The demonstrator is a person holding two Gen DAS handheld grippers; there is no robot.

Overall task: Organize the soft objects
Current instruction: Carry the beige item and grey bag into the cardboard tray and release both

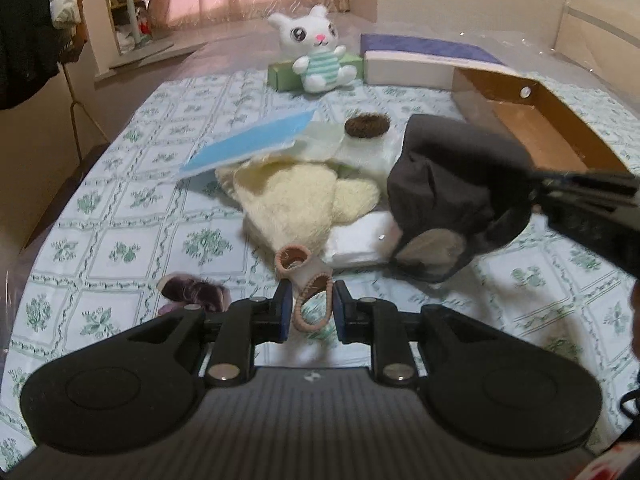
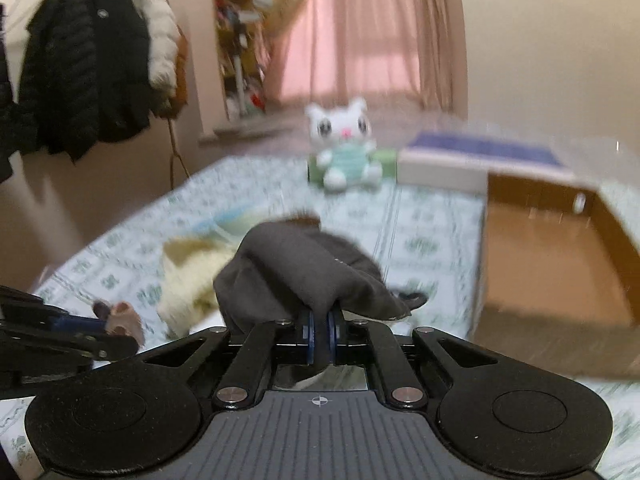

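Observation:
My left gripper is shut on a pink-beige sock, whose ribbed cuff loops between the blue pads just above the patterned bed sheet. In the right wrist view the left gripper comes in from the left with that sock at its tip. A dark grey cloth is pinched in my right gripper, which is shut on it. From the left wrist view the right gripper enters from the right, and the grey cloth hangs above the bed.
A cream fluffy towel, blue sheet, white folded cloth, brown pompom and purple furry item lie on the bed. An open cardboard box stands right. A white plush rabbit sits at the back.

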